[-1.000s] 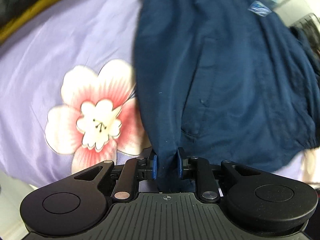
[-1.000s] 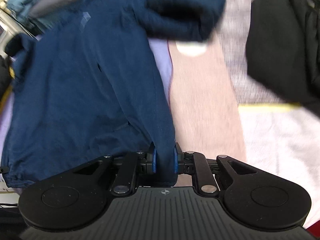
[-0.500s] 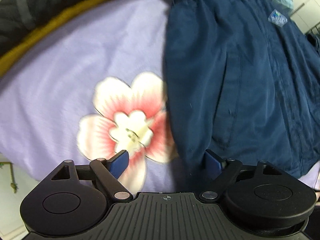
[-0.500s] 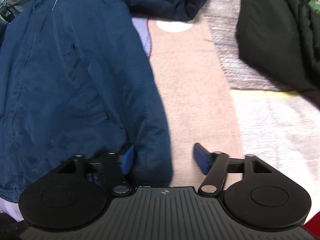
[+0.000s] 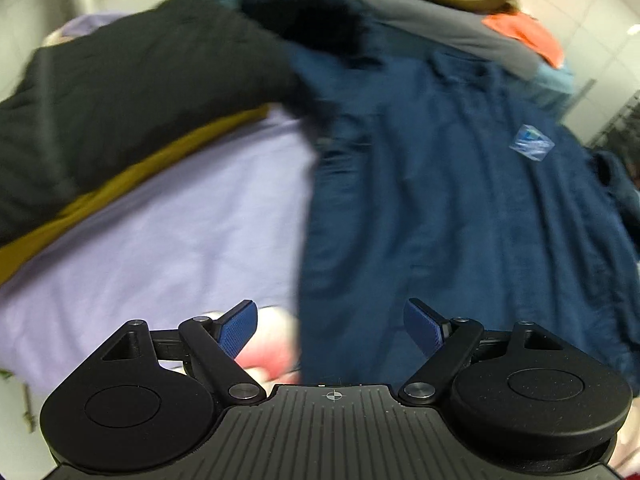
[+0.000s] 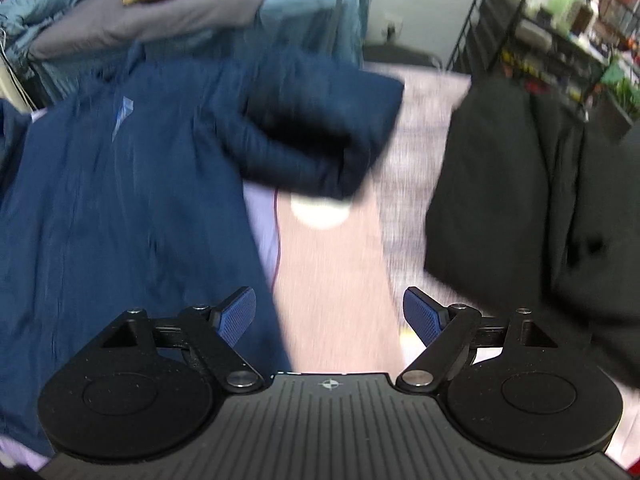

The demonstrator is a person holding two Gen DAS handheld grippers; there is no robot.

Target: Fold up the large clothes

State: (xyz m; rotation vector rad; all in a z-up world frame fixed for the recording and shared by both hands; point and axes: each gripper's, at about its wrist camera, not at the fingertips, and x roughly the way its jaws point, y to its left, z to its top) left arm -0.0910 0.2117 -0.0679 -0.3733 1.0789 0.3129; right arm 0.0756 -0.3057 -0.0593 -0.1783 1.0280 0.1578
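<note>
A large navy blue jacket (image 5: 460,208) lies spread on a bed, with a small light logo on its chest. It also shows in the right wrist view (image 6: 120,216), one sleeve (image 6: 320,140) folded across near the top. My left gripper (image 5: 332,326) is open and empty above the jacket's left hem edge. My right gripper (image 6: 332,314) is open and empty above the jacket's right hem edge and the pink sheet.
A lilac sheet (image 5: 160,232) with a flower print covers the bed. A black garment (image 5: 120,80) over a mustard one lies at the left. Another black garment (image 6: 540,200) lies at the right. A pile of clothes (image 6: 180,12) sits behind. A metal shelf (image 6: 560,40) stands far right.
Both grippers let go of the jacket's hem, opened wide, and pulled up and back. The jacket now lies flat on the bed.
</note>
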